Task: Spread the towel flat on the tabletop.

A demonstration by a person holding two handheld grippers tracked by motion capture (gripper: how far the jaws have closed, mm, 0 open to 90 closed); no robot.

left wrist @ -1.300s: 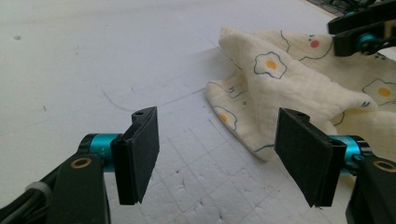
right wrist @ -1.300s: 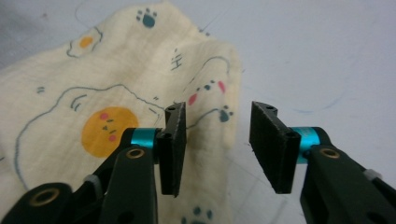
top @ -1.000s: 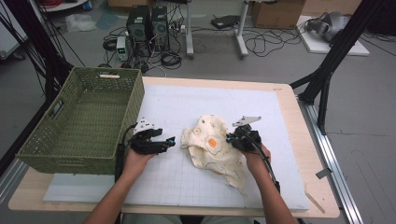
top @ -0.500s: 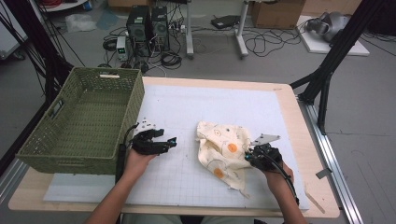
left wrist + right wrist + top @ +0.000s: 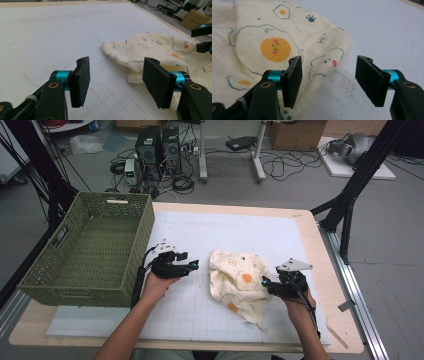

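A cream cloth (image 5: pixel 237 280) printed with fried eggs lies rumpled on the white mat (image 5: pixel 225 230). My left gripper (image 5: pixel 194 265) hovers just left of it and points at its near edge. Its jaws have just been closing a little, they stand open, and nothing is between them (image 5: pixel 117 82); the cloth (image 5: pixel 150 50) lies beyond them. My right gripper (image 5: pixel 263 282) sits at the cloth's right edge. Its jaws have just been opening (image 5: pixel 328 80). The cloth's edge (image 5: pixel 274 47) lies low under the left jaw, and no pad presses on it.
A green woven basket (image 5: pixel 142 232) stands at the mat's left side, close behind my left hand. The wooden table edge (image 5: pixel 320 245) runs along the right. In the left gripper view the right gripper's fingertips (image 5: pixel 203 37) show past the cloth.
My right gripper dragged the cloth's edge to the right and toward the person, then let it go and opened. The left gripper shifted right, closer to the cloth.
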